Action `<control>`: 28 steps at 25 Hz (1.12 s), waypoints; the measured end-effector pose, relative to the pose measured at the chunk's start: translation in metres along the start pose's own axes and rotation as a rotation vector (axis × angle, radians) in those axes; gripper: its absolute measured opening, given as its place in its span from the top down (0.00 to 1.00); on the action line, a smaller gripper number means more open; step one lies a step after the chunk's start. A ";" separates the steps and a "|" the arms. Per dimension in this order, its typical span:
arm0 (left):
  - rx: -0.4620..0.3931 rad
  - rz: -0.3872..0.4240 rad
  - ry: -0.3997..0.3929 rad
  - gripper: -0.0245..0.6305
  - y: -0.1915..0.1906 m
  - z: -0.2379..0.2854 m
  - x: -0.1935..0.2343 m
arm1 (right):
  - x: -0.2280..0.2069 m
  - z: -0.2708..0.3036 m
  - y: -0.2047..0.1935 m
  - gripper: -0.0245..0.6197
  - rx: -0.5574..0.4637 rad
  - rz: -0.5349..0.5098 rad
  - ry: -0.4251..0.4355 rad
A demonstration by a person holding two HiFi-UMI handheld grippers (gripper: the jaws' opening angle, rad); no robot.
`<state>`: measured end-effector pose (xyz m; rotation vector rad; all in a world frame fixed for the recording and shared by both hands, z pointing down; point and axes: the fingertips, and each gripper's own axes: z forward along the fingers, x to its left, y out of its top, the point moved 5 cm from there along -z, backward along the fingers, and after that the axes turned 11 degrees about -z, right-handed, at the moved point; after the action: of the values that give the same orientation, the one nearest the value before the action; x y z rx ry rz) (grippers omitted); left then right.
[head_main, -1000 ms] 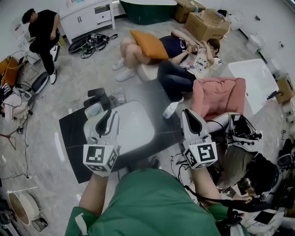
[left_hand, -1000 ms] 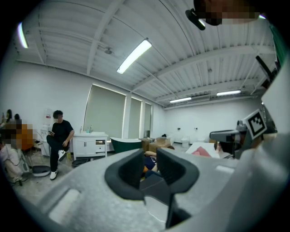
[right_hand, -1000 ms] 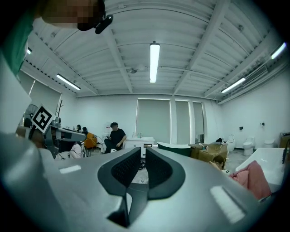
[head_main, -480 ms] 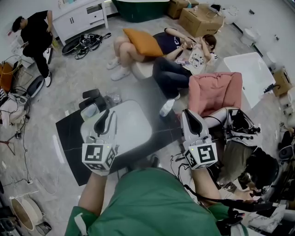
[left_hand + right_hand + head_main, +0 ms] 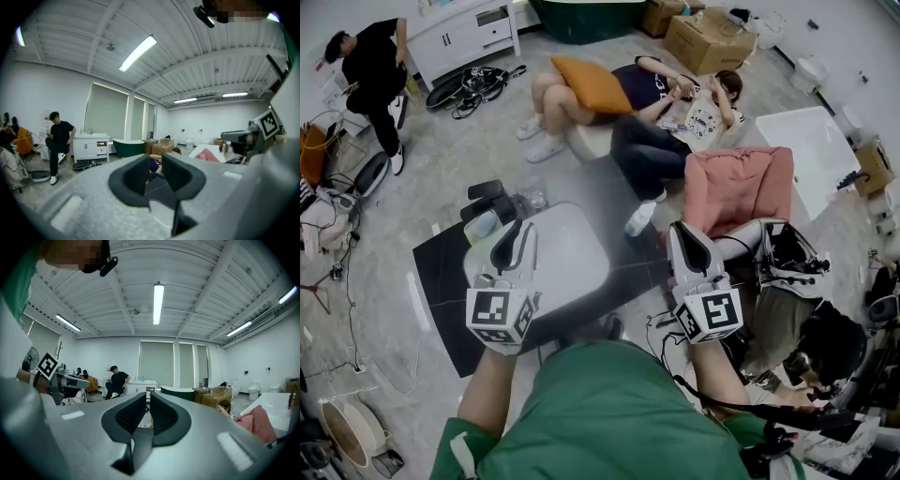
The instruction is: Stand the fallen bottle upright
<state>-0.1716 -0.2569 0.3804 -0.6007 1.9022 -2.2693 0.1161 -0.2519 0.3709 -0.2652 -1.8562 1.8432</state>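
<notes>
A pale, clear bottle (image 5: 486,225) lies on its side at what looks like the far left corner of a white, smooth desk (image 5: 572,258) with rounded corners. It is small and blurred, so its cap and label cannot be made out. Just beyond it sit two flat black objects (image 5: 485,190) and a small clear glass item (image 5: 534,198), also too blurred to identify.

The left tongs (image 5: 515,231) hover over the desk's left part, just behind the bottle and not touching it. In the left gripper view these tongs (image 5: 153,164) show matte black curved pads with a modest gap and nothing between them. Their own grey body hides the desk and bottle there.

The desk's middle and right side are bare, with open surface up to its rounded edge. A dark mat (image 5: 441,272) lies on the floor under it.

The right tongs (image 5: 681,232) hang past the desk's right edge, over the floor, well apart from the bottle. In the right gripper view their ribbed black pads (image 5: 146,405) stand almost together, with only a thin slit between them and nothing in it. A pink padded armchair (image 5: 741,192) stands just beyond them.
</notes>
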 end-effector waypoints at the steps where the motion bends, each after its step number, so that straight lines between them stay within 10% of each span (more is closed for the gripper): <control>1: 0.000 0.000 0.001 0.84 0.000 0.000 0.000 | 0.000 0.000 0.000 0.92 -0.001 -0.001 0.002; 28: 0.016 -0.007 0.019 0.85 -0.010 -0.003 0.002 | 0.000 -0.002 -0.009 0.93 0.000 0.033 0.003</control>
<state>-0.1732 -0.2530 0.3898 -0.5865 1.8914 -2.3002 0.1187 -0.2502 0.3793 -0.2999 -1.8601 1.8636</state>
